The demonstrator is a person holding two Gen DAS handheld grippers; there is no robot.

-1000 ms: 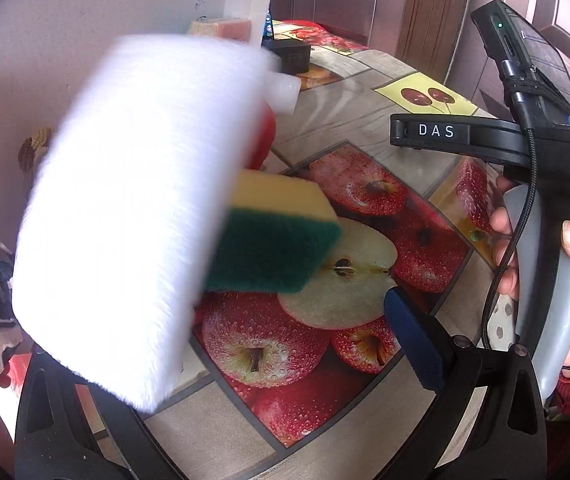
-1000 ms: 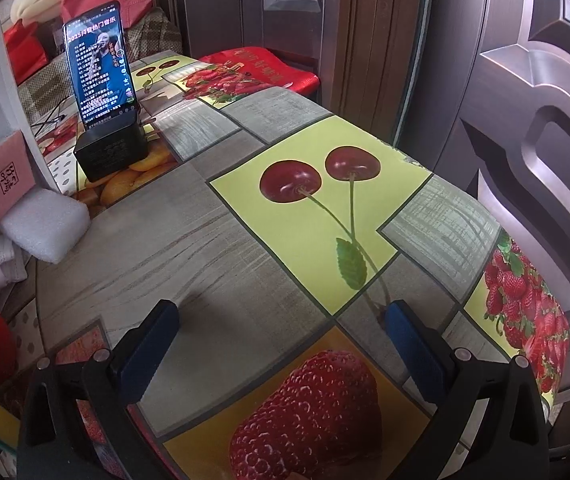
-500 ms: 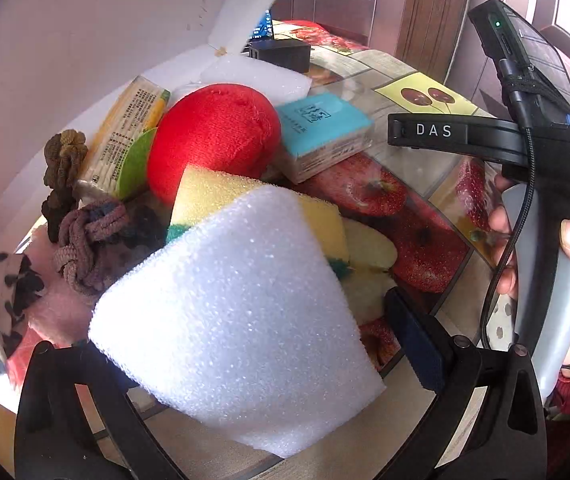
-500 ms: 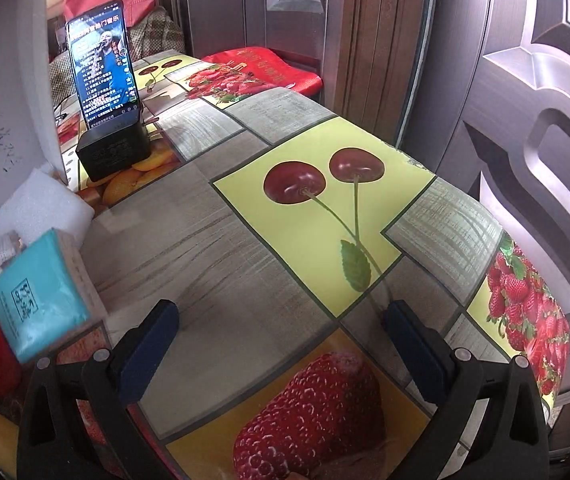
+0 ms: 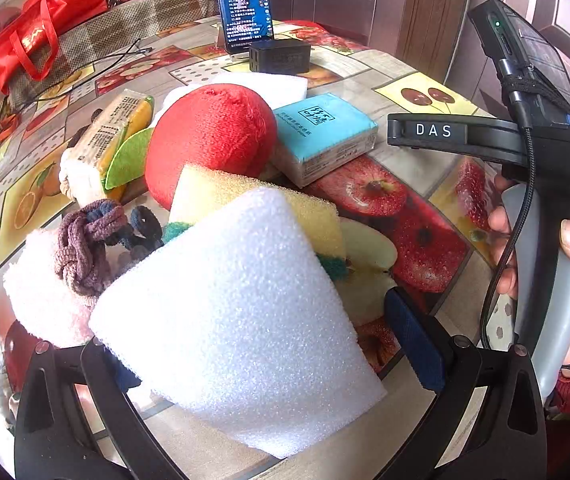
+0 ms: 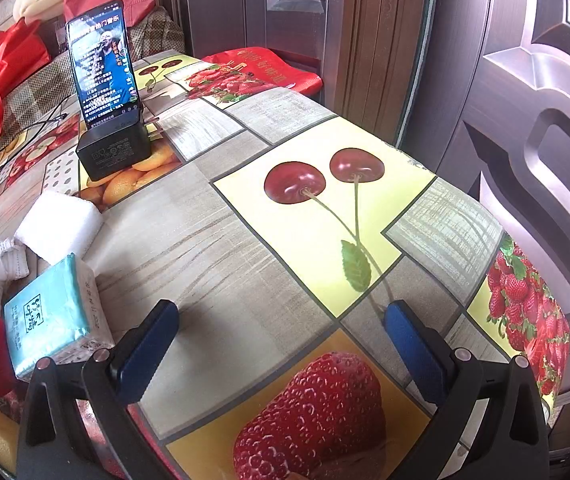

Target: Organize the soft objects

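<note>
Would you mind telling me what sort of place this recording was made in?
Most likely a private home, at a household table: a fruit-print tablecloth covers it, a phone stands propped on a black charger block, and panelled wooden doors stand right beside it.

White foam block [image 5: 241, 320]; red plush ball [image 5: 209, 136]; teal tissue pack [image 5: 321, 132]; fruit-patterned tablecloth [image 6: 285, 216].

Left wrist cam sitting low and close behind white foam block [image 5: 237, 320], looking across table [image 5: 417, 92] toward phone [image 5: 243, 4] at top centre. Right wrist cam facing same table [image 6: 221, 248] w/ phone [image 6: 103, 60] upper left. Both catching teal tissue pack [image 5: 325, 136] [image 6: 53, 312].
</note>
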